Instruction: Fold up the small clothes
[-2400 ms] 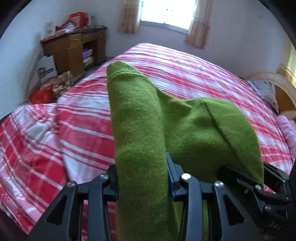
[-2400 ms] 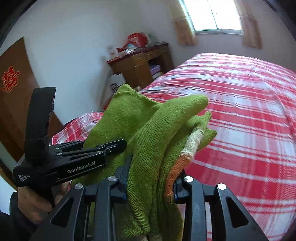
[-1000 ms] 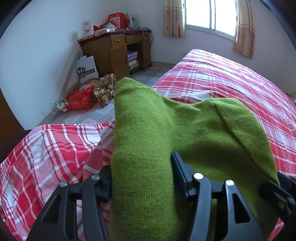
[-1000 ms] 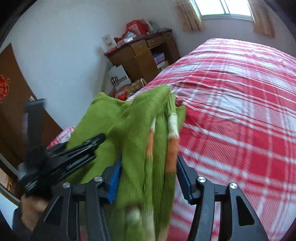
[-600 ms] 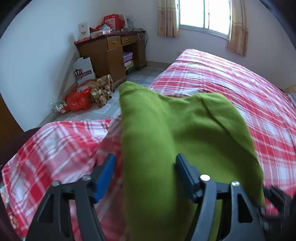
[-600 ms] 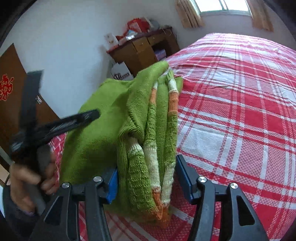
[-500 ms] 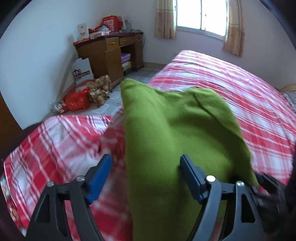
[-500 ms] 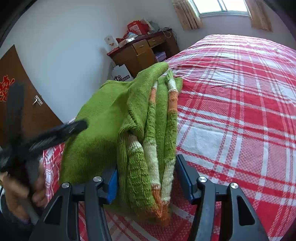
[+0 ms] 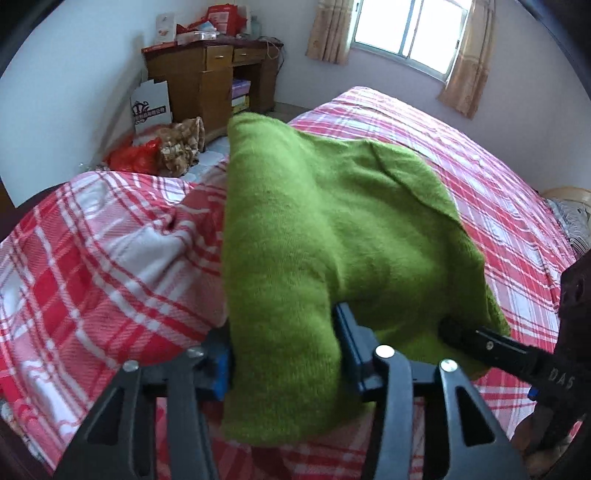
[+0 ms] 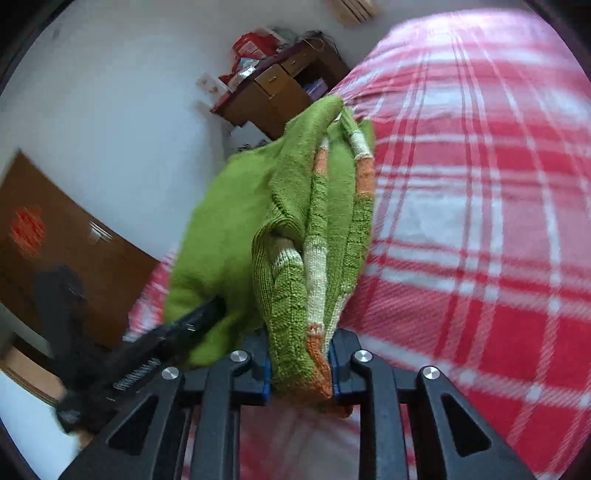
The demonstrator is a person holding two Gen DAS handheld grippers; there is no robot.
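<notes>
Already bundled into a thick fold, the green sweater [image 9: 332, 236] hangs over the near-left corner of the bed [image 9: 480, 177]. Both left tongs [image 9: 284, 354] and right tongs [image 10: 300, 363] have just closed and pinch it; laying it flat remains.

Daylight pours through the curtained glass window [image 9: 408, 31], its panes blown out white. The right wrist view is motion-blurred. Fisheye bending darkens both frames' corners.

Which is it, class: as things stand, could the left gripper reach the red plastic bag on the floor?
Probably not. The left gripper is clamped on the folded green sweater, and the bag lies beyond the bed's far edge, near the desk.
</notes>
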